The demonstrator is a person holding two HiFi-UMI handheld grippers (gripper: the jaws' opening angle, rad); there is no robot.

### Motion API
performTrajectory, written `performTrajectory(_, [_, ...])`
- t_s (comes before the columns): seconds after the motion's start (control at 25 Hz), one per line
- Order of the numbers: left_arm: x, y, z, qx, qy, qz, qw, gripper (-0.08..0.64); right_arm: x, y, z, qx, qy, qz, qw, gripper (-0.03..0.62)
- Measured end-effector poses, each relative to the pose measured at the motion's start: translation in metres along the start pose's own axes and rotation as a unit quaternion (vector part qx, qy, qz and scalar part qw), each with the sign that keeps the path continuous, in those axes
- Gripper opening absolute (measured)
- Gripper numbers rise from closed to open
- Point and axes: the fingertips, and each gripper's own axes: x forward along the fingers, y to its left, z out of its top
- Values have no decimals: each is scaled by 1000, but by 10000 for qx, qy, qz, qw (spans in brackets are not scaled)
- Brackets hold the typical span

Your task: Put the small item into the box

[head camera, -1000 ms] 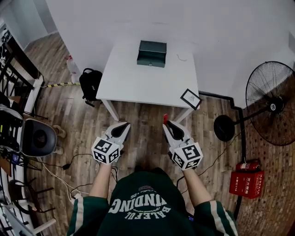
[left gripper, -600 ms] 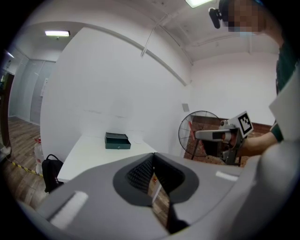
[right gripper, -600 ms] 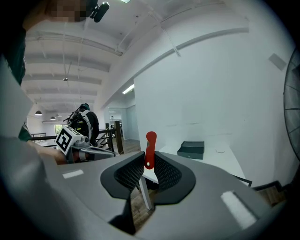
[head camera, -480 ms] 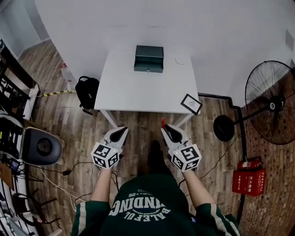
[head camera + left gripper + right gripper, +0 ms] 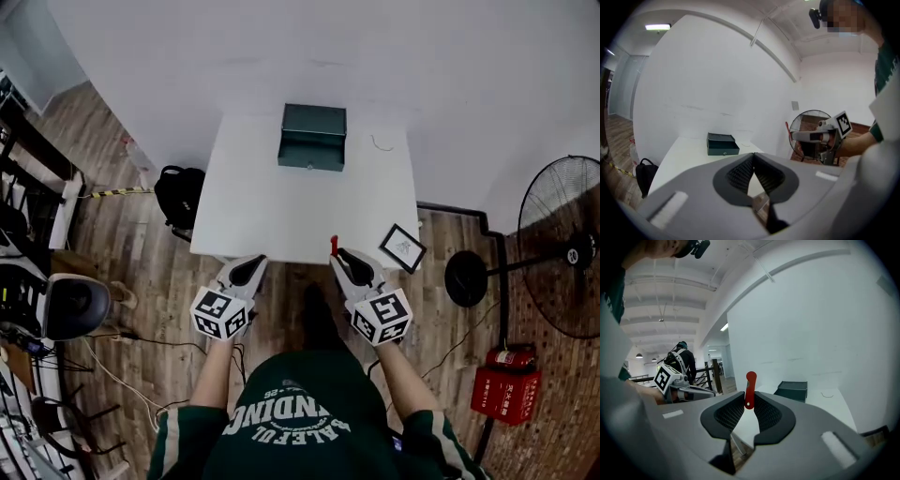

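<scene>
White rectangular table (image 5: 281, 211) against a white wall, on wood-plank floor (image 5: 122, 248). Black backpack (image 5: 178, 195) just beside the left legs. Black-framed square card (image 5: 402, 247) at the near right corner, perhaps overhanging. Black pedestal fan (image 5: 562, 246) and red extinguisher box (image 5: 506, 394) further right.

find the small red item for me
The small red item is pinched upright in the fingers of the right gripper, over the white table's near edge in the head view, far from the dark box.

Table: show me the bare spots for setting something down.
The table is bare across its middle and left, from the box to the near edge. Crowded: a frame at the near right corner, a wire right of the box.
</scene>
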Motion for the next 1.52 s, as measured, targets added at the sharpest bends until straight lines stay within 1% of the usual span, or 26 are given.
performTrajectory(0.16, [47,36,24,-89,-16,162,9998,52,53,-43,17,68,97,165,9998,63])
performTrajectory(0.28, [85,62,39,-167,-15,247,9996,52,91,-73,32,35,160,286,9995,63])
performTrajectory(0.44, [132,85,61,-193,-30,334,9993,52,132,-112,48,31,218,437,9988,63])
performTrajectory(0.56, [156,99,75,-196,-63,353,9992,52,156,-131,56,15,278,526,9982,63])
performTrajectory(0.76, [179,116,90,-146,-49,323,9994,52,180,-145,64,39,271,512,9983,63])
performTrajectory(0.96, [199,137,98,-162,35,195,9997,52,195,-154,64,123,323,373,9987,63])
performTrajectory(1.12, [216,148,105,-225,76,34,9997,52,201,-163,61,187,395,180,9989,64])
performTrajectory(1.32, [227,156,100,-267,204,-150,9993,52,210,-168,48,285,540,-4,9981,63])
performTrajectory(1.52, [235,163,80,-431,383,-304,9979,52,215,-171,22,562,778,-125,9953,63])
